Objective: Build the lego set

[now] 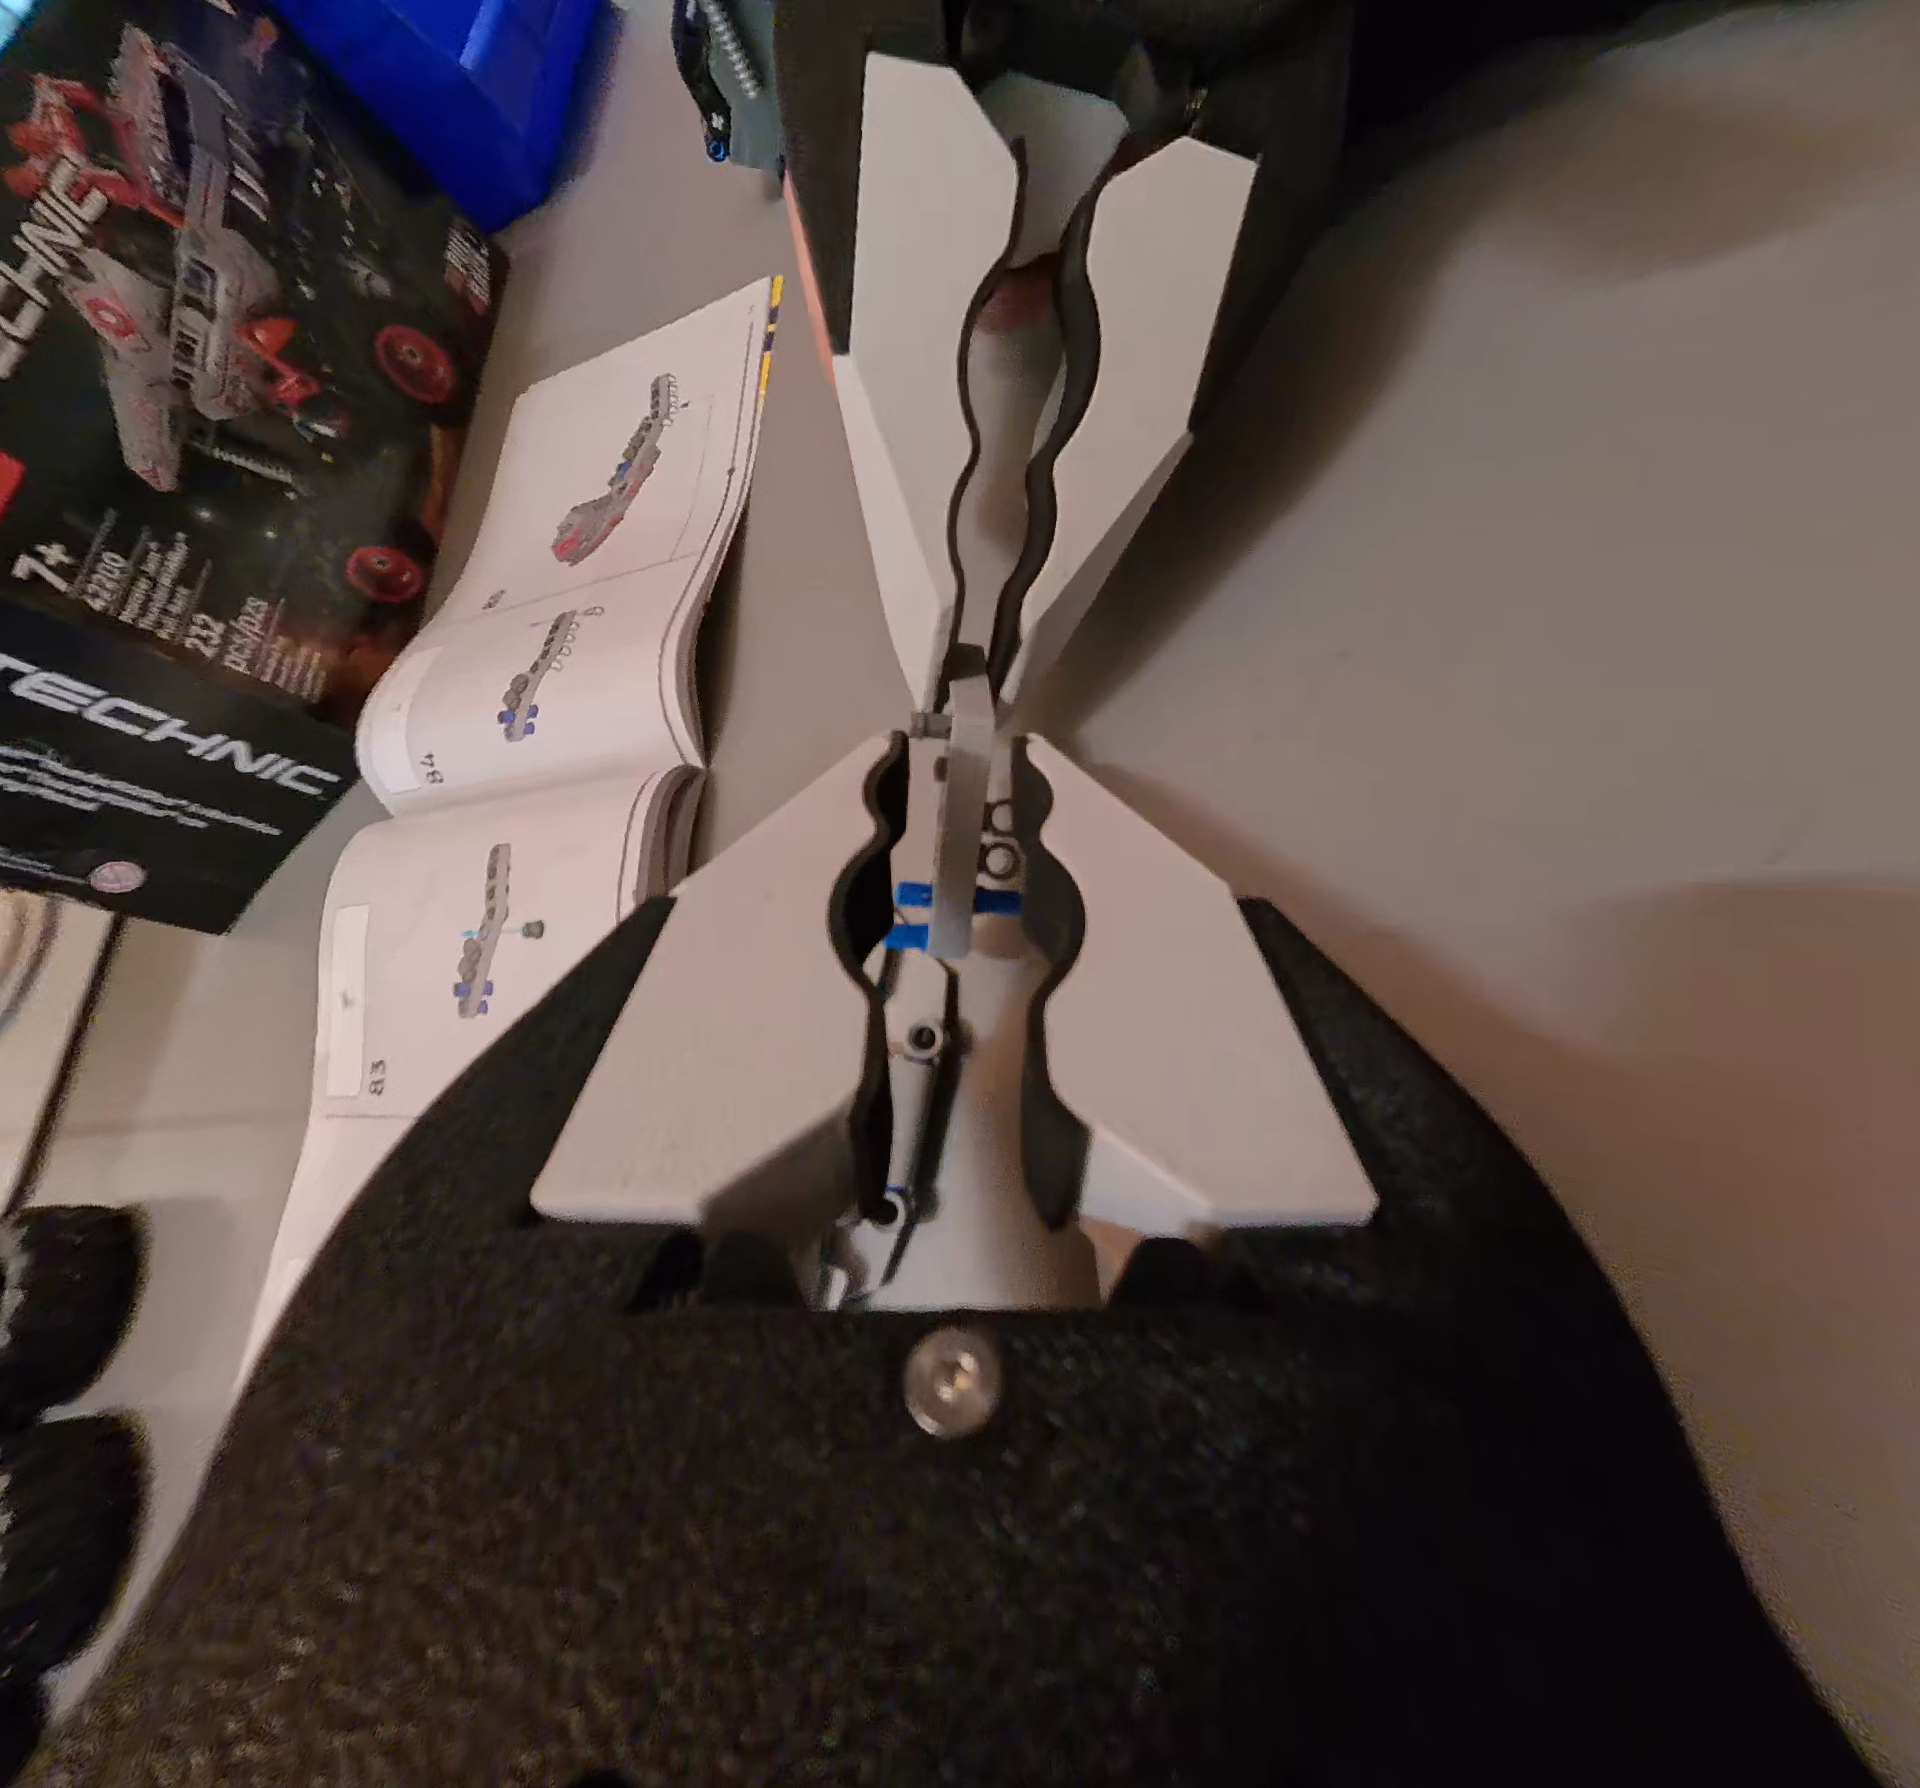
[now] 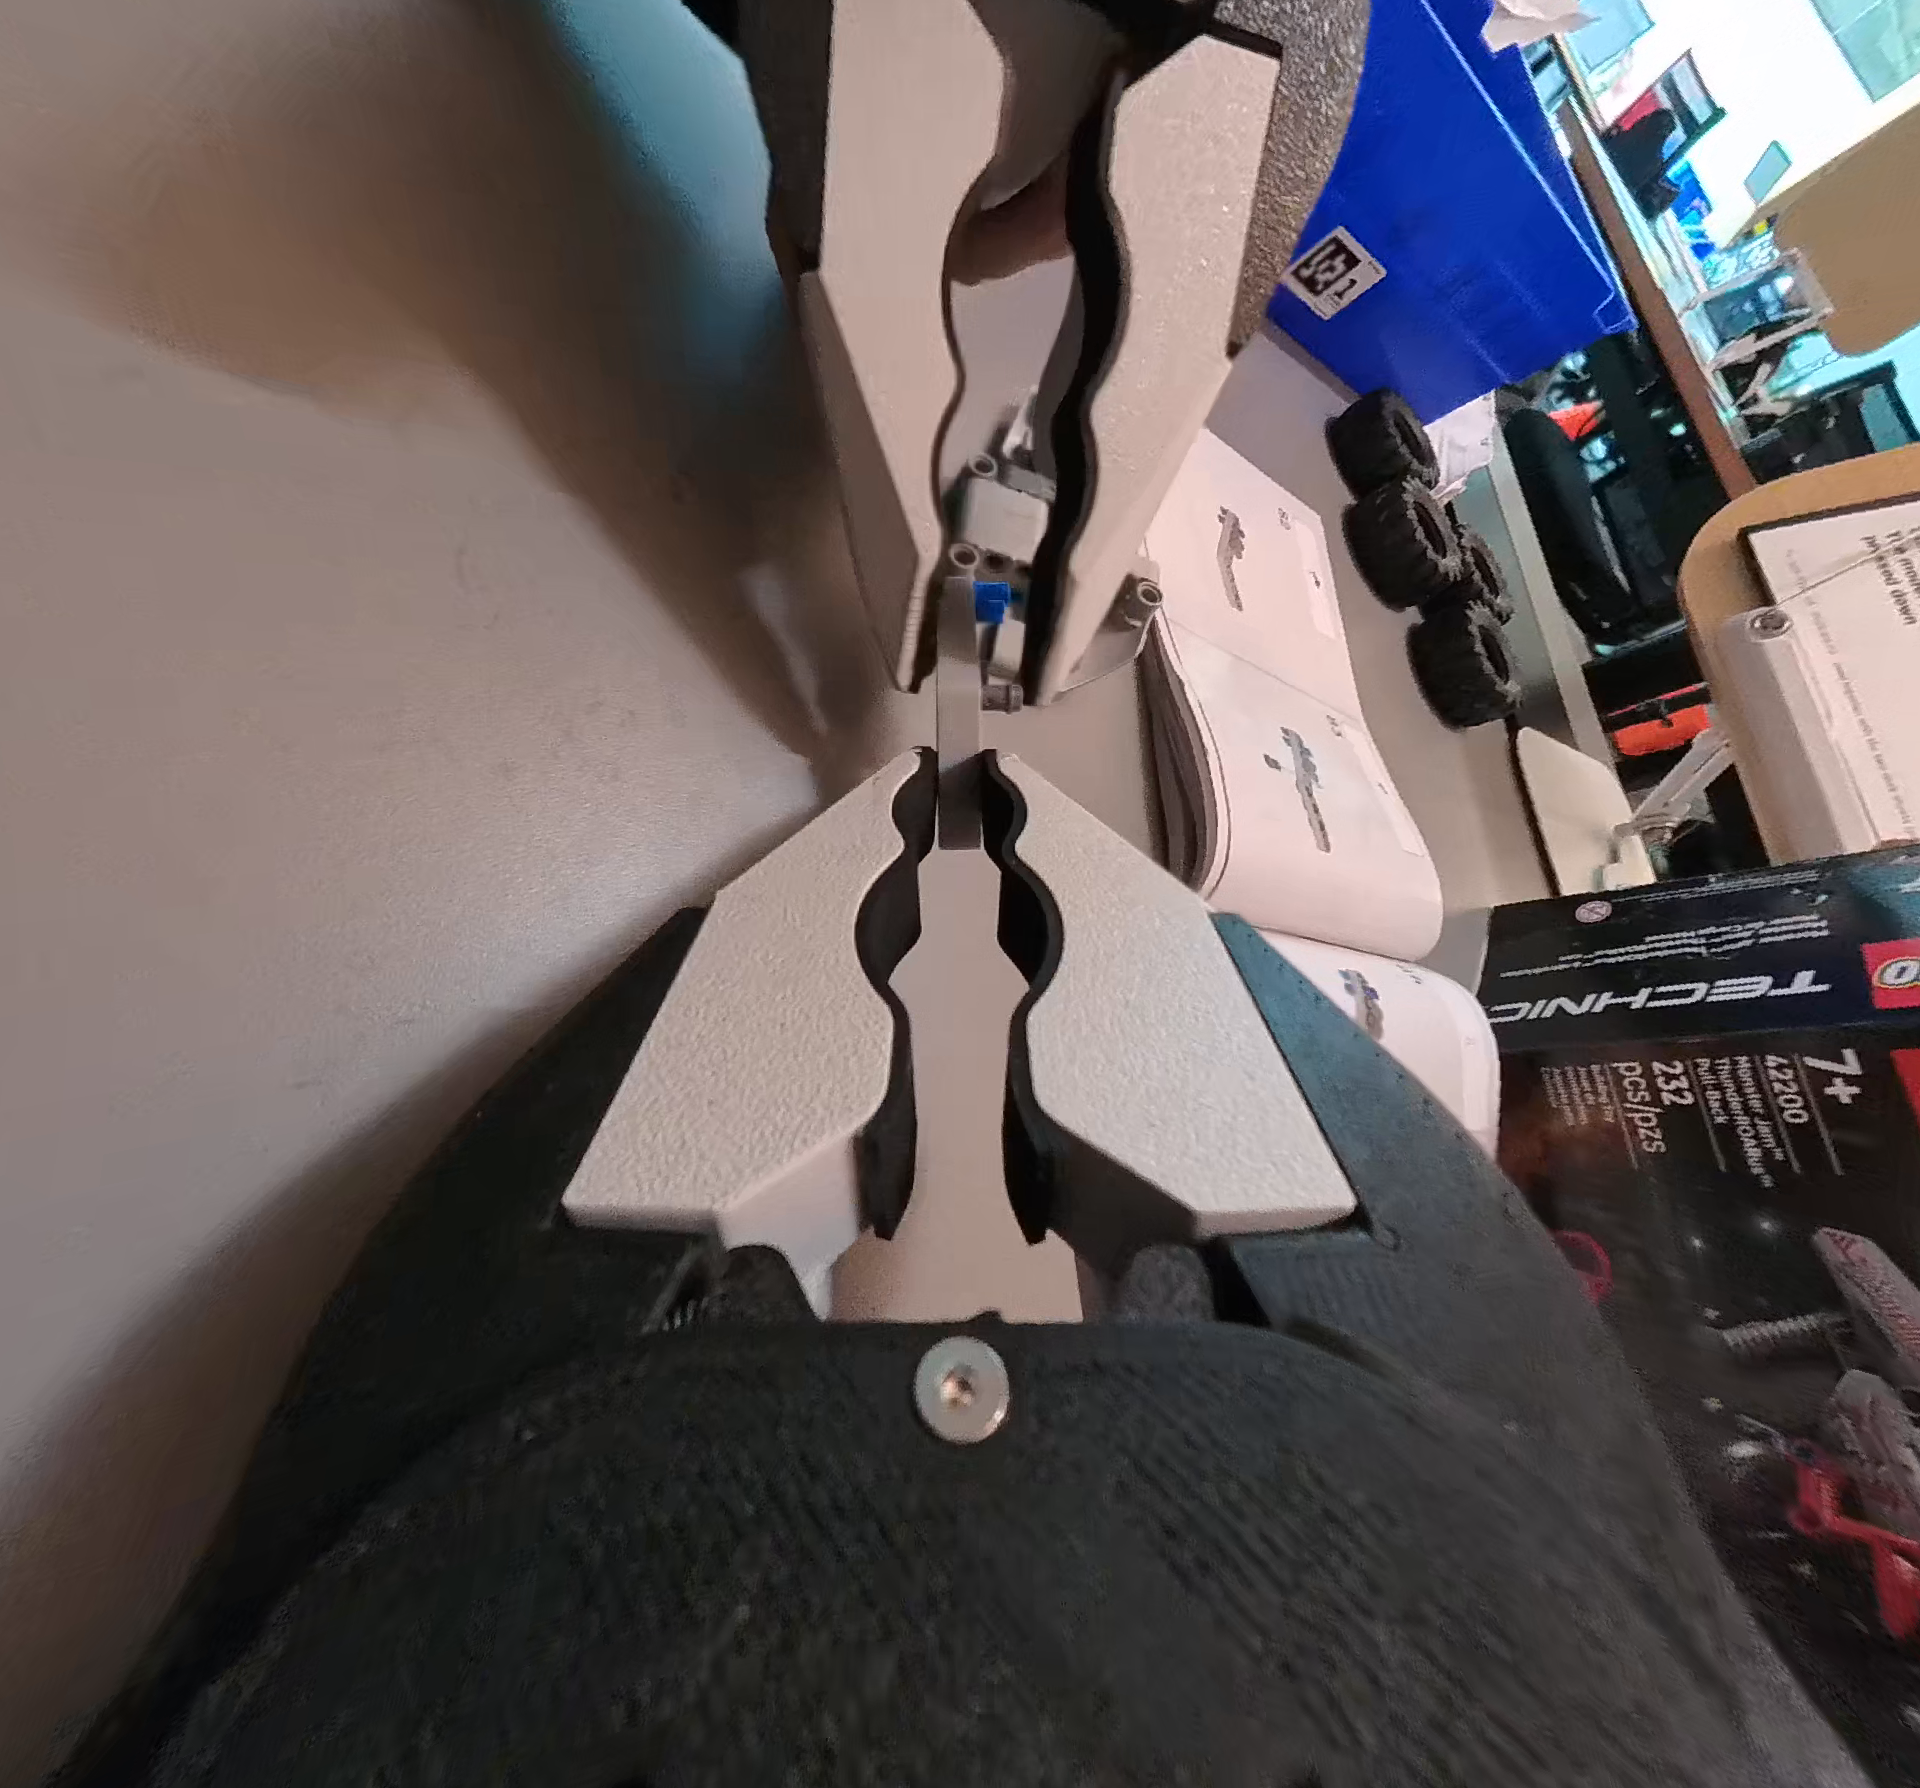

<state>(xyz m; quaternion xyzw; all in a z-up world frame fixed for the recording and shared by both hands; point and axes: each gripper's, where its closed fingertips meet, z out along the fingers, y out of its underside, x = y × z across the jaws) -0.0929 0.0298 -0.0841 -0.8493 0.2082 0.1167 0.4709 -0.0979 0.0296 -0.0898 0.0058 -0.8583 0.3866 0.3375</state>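
Observation:
My left gripper (image 1: 956, 746) is shut on a light grey lego assembly (image 1: 920, 1032) with blue pins (image 1: 914, 899), which sits deep between its pads. My right gripper (image 2: 958, 762) is shut on the end of a thin grey beam (image 2: 958, 730). The two grippers meet tip to tip above the table. In the left wrist view the right gripper (image 1: 971, 668) comes in from the top, and the beam (image 1: 961, 834) reaches into the assembly beside the blue pins. In the right wrist view the left gripper (image 2: 971, 689) comes from the top, holding the assembly (image 2: 997, 523).
An open instruction booklet (image 1: 582, 595) lies beside the grippers, also in the right wrist view (image 2: 1278, 699). The dark lego box (image 1: 208, 336) and a blue bin (image 1: 416, 24) stand beyond it. Several black tyres (image 2: 1423, 543) lie by the bin. A part-built model (image 1: 727, 24) sits near the bin. Left and right tips are no more than a few centimetres apart.

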